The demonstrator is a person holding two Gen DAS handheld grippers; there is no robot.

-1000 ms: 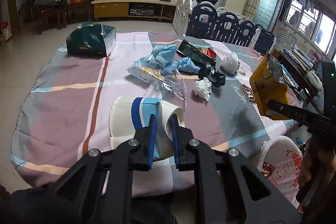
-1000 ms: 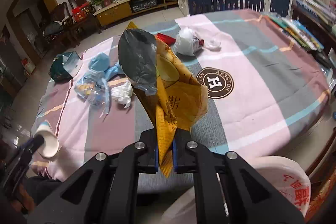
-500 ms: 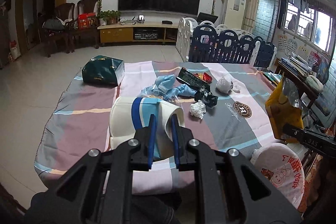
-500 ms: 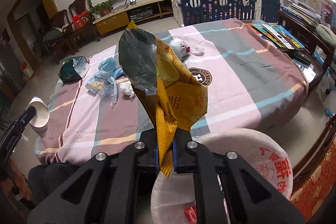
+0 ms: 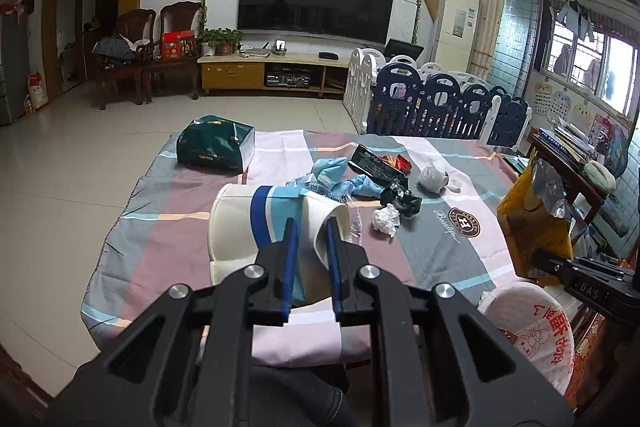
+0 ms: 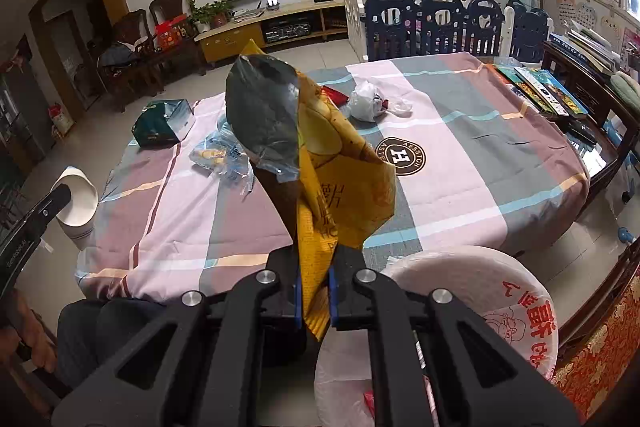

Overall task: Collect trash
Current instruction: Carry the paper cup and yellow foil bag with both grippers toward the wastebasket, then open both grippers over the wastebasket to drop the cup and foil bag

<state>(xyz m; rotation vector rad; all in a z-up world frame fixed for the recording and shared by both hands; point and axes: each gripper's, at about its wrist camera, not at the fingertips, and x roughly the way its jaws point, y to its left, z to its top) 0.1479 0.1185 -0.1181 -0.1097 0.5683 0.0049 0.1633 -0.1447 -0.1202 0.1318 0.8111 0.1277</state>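
Observation:
My left gripper [image 5: 311,227] is shut on the rim of a white paper cup [image 5: 244,223] with blue stripes, held in the air in front of the table's near edge; the cup also shows in the right wrist view [image 6: 76,201]. My right gripper [image 6: 314,269] is shut on a yellow snack bag [image 6: 340,179] with a silver inside, held over a white plastic trash bag [image 6: 480,291]. The snack bag [image 5: 532,223] and trash bag [image 5: 532,335] also show in the left wrist view. More trash lies on the table: a blue wrapper [image 5: 340,179], crumpled tissue [image 5: 386,219] and a white knotted bag [image 5: 434,177].
The table wears a striped cloth [image 5: 180,227]. A green box [image 5: 216,149] stands at its far left, a black packet [image 5: 376,163] mid-table. Books [image 6: 540,91] lie on a side table at the right. A playpen fence [image 5: 440,103] stands behind.
Both grippers have pulled back and up from the table with the cup and the snack bag. The trash bag has come into view beneath the right gripper.

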